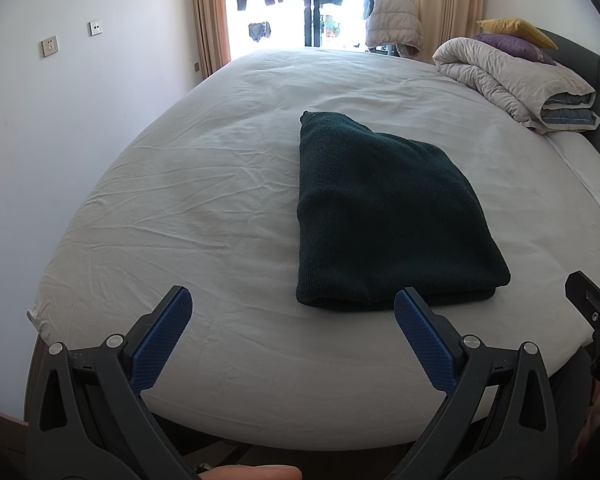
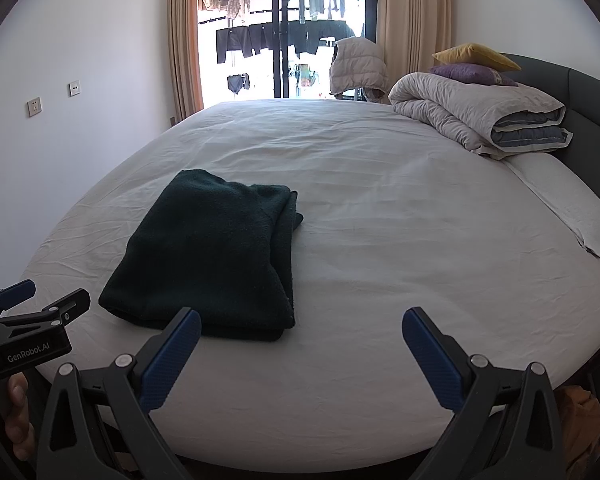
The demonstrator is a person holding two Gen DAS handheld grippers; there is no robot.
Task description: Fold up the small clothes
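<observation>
The sweater [image 1: 384, 216] lies folded on the bed [image 1: 220, 184]; both tongs, left [image 1: 292, 320] and right [image 2: 300, 332], gape empty just short of it, likely finished.

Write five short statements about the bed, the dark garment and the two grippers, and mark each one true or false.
1. The dark green garment lies folded on the white sheet. True.
2. The left gripper is shut on the garment. False: it is open and holds nothing.
3. The right gripper is open. True.
4. The rolled duvet covers the garment. False: it lies apart, by the headboard.
5. A yellow pillow tops a purple pillow. True.
</observation>
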